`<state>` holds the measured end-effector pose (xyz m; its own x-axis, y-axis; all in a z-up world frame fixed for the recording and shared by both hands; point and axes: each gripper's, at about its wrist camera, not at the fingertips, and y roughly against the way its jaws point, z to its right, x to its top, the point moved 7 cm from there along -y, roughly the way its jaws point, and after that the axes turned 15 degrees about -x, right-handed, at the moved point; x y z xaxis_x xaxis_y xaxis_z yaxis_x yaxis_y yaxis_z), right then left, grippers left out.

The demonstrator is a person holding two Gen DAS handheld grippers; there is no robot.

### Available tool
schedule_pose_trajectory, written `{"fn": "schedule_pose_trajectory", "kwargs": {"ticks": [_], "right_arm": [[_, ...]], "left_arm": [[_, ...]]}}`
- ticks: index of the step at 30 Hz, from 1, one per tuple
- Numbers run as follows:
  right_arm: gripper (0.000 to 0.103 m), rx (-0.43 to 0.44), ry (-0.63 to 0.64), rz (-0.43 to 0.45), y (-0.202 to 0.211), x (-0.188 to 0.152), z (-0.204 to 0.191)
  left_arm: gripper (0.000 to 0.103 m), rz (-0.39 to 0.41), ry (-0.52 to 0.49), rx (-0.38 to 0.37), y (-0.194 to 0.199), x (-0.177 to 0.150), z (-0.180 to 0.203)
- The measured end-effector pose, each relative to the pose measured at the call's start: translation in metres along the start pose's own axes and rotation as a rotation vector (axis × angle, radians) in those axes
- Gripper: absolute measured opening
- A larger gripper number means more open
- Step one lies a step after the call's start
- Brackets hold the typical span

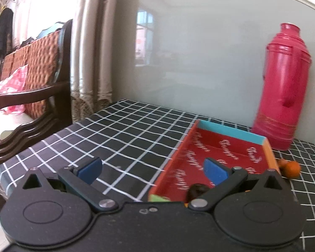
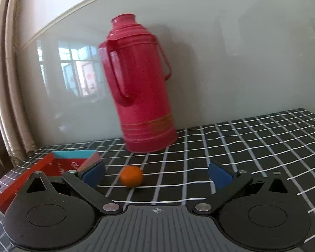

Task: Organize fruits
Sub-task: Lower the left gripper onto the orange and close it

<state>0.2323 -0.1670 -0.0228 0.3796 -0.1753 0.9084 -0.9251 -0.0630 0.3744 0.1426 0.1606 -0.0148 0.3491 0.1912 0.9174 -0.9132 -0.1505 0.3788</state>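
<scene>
Leftward, the left tool (image 1: 152, 169) is hovering spread and empty over the red tray (image 1: 174, 155), a dark fruit (image 1: 196, 191) lying inside. Rightward, the right tool (image 2: 156, 174) is gaping around nothing, facing the orange (image 2: 131, 176) sitting on the checked worktop (image 2: 252, 138) beside the tray. Probably light, round, roll-prone; pinching across its middle looks safest.

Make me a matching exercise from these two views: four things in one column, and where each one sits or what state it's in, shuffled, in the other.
Things:
1. orange
2. thermos
3. tray
4. right gripper

Places or states:
A. upright by the wall
B. open, holding nothing
C. on the cloth, outside the tray
D. red inside, with a dark fruit at its near end

Pairs: 1-C, 2-A, 3-D, 4-B
</scene>
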Motion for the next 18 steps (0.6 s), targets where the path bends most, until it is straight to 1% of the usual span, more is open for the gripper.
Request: {"fn": "schedule_pose_trajectory", "kwargs": {"ticks": [5, 10, 18], "right_arm": [[0.103, -0.035, 0.008, -0.001, 0.002, 0.001, 0.022], [0.103, -0.067, 0.018, 0.008, 0.002, 0.002, 0.042], [0.103, -0.113, 0.036, 0.019, -0.004, 0.006, 0.070]], "left_arm": [[0.097, -0.006, -0.047, -0.042, -0.007, -0.003, 0.032], [0.097, 0.000, -0.110, -0.105, -0.015, -0.004, 0.072], [0.097, 0.001, -0.139, -0.219, -0.031, -0.008, 0.135]]}}
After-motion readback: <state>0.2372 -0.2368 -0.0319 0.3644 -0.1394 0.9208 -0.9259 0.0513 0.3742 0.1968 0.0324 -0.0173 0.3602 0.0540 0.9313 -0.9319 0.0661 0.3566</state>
